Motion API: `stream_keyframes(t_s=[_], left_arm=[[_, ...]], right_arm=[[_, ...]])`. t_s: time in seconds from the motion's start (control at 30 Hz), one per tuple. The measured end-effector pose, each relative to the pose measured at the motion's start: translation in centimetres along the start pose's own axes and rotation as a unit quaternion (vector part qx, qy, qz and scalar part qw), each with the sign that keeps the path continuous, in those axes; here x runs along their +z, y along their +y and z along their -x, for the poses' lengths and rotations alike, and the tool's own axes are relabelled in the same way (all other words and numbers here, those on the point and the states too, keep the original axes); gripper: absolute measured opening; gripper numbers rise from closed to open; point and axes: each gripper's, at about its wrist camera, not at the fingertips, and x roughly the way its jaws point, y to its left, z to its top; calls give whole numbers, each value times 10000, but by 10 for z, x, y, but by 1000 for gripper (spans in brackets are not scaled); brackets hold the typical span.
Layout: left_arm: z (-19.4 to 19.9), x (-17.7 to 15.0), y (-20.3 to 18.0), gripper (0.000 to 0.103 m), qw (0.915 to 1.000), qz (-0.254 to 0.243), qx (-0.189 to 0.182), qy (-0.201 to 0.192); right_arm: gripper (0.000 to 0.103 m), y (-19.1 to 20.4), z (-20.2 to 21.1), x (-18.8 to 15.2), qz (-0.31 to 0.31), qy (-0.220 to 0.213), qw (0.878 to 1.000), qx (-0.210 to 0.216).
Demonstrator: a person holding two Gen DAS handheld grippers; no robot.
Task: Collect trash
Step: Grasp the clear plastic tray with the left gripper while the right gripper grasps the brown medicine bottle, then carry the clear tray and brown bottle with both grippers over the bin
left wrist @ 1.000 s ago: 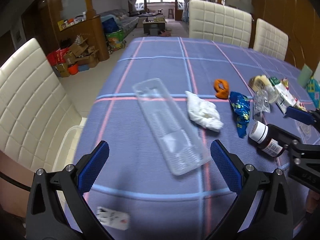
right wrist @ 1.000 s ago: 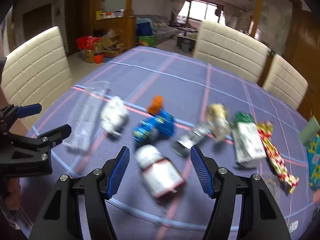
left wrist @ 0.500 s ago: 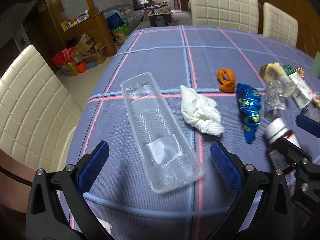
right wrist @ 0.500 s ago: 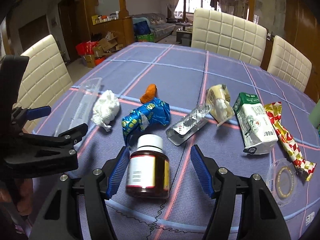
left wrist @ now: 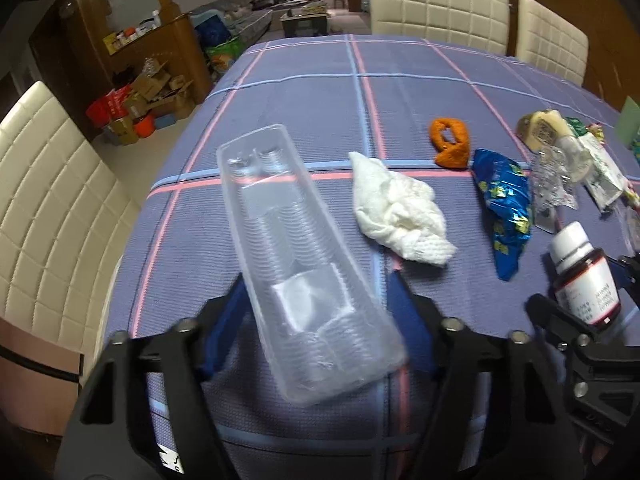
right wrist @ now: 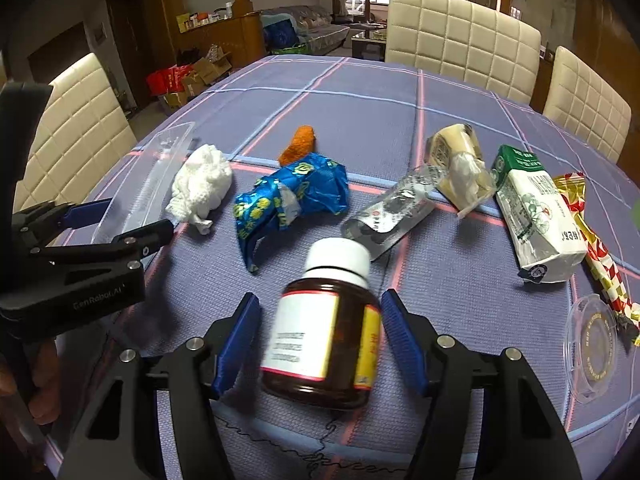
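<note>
- Two hand-held grippers work over a table under a purple checked tablecloth point(left wrist: 304, 92).
- The left gripper point(left wrist: 318, 316) has just been closing its jaws around the near end of a long clear plastic tray point(left wrist: 296, 248). The blue pads stand at both long sides of the tray, the left one against its wall, yet whether they already squeeze it I cannot tell.
- The right gripper point(right wrist: 320, 340) straddles a brown glass bottle with a white cap point(right wrist: 326, 320), which lies on its side with the cap pointing away. The right pad touches the bottle's side and a gap shows at the left pad, so no clamp is visible.
- Just beyond the tray lies a crumpled white tissue point(left wrist: 396, 216), then a blue foil wrapper point(left wrist: 506, 208) and an orange peel point(left wrist: 450, 142).
- Farther right in the right wrist view sit a silver blister pack point(right wrist: 390, 214), a green-and-white carton point(right wrist: 534, 216), a red-and-yellow snack wrapper point(right wrist: 592, 240) and a clear round lid point(right wrist: 596, 344).
- Cream padded chairs point(right wrist: 460, 44) stand around the table.
</note>
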Motion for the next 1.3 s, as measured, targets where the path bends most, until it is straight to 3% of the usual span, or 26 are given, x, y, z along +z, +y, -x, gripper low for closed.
stream_keyframes(t_s=[0.07,0.1,0.27,0.47,0.8,1.3], left_arm=[[2,-2,-1,51,10000,-17,-29,-28],[3,-3,0,51,10000,-4,-55,-39],[9,-12,7,45,9999,63,8,-99],[19,-23,22,44,9997,162,101,-145],[38,-43,51,44,9989,302,219,-296],[59,-68,141,44,9893,1088,858,-456]], right_arm=[[51,5,1,-2,66,-60,10000,34],[47,7,2,-3,93,-72,9999,48],[44,12,3,-5,86,-78,9999,61],[44,20,7,-8,98,-29,9998,145],[43,76,22,-5,720,-223,9962,437],[43,168,4,43,1384,-328,9851,963]])
